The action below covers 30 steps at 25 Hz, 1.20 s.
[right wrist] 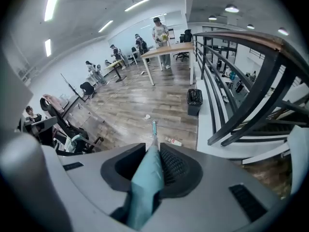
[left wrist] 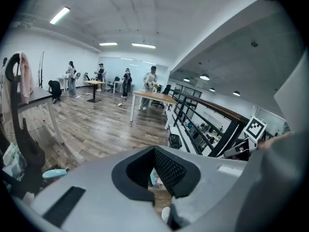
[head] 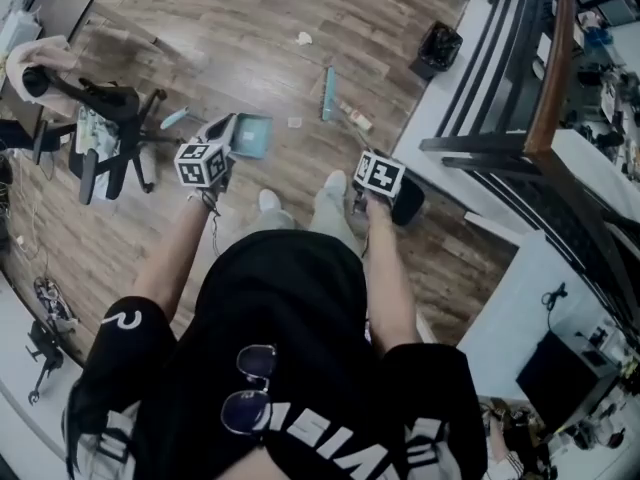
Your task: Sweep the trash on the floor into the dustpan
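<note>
In the head view my left gripper (head: 207, 161) holds a teal dustpan (head: 251, 134) just above the wood floor. In the left gripper view a sliver of the teal dustpan (left wrist: 152, 177) shows in the narrow gap of the left gripper (left wrist: 154, 178). My right gripper (right wrist: 152, 164) is shut on the teal broom handle (right wrist: 144, 192), which runs forward to the broom head (head: 327, 92). A crumpled white paper (head: 304, 38) lies farther out. A small scrap (head: 293, 122) and a wrapper (head: 357, 118) lie near the broom head.
A black waste bin (head: 438, 48) stands by the white ledge and dark railing (head: 520, 88) on the right. An office chair (head: 100, 128) stands at the left, with a teal object (head: 172, 118) on the floor beside it. Several people stand at far tables (right wrist: 169, 50).
</note>
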Available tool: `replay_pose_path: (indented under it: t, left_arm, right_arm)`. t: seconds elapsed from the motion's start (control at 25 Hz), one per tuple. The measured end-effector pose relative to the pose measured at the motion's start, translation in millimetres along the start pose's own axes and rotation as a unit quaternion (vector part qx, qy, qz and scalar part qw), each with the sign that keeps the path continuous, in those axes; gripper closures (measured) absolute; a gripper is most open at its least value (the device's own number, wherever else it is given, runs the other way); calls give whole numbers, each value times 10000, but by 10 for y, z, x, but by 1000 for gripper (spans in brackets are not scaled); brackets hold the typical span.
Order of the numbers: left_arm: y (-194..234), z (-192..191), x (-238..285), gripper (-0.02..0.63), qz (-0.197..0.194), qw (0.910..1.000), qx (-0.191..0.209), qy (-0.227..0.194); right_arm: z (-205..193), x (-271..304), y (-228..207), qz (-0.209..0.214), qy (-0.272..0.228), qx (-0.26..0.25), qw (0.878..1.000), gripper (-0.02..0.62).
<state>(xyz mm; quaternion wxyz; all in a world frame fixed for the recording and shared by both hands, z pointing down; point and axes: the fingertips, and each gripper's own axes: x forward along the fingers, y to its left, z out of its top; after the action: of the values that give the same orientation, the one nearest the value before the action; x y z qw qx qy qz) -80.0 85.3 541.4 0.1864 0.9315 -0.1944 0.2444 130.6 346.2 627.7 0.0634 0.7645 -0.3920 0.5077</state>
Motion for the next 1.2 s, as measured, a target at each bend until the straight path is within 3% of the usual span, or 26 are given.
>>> replay_pose_path:
  t: [0.16, 0.32, 0.48, 0.72, 0.92, 1.2]
  left_arm:
    - [-155, 165, 331, 609, 156, 9997, -167, -78]
    - [-404, 182, 639, 608, 107, 9997, -214, -79]
    - [-597, 198, 952, 609, 33, 9994, -354, -39]
    - [-859, 62, 1498, 609, -172, 9991, -356, 179]
    - [-1068, -47, 1876, 607, -430, 9979, -360, 322]
    - [-972, -366, 2087, 607, -401, 9966, -499, 523]
  right_arm:
    - [251, 201, -281, -50, 186, -224, 9996, 512]
    - [402, 327, -497, 71, 311, -300, 9990, 512]
    - [520, 427, -798, -64, 424, -320, 9986, 512]
    - [630, 748, -1340, -468, 615, -594, 9952, 512]
    - [627, 1054, -1846, -1158, 1012, -1141, 9815, 512]
    - [461, 1572, -2087, -1408, 1276, -1425, 9714, 512]
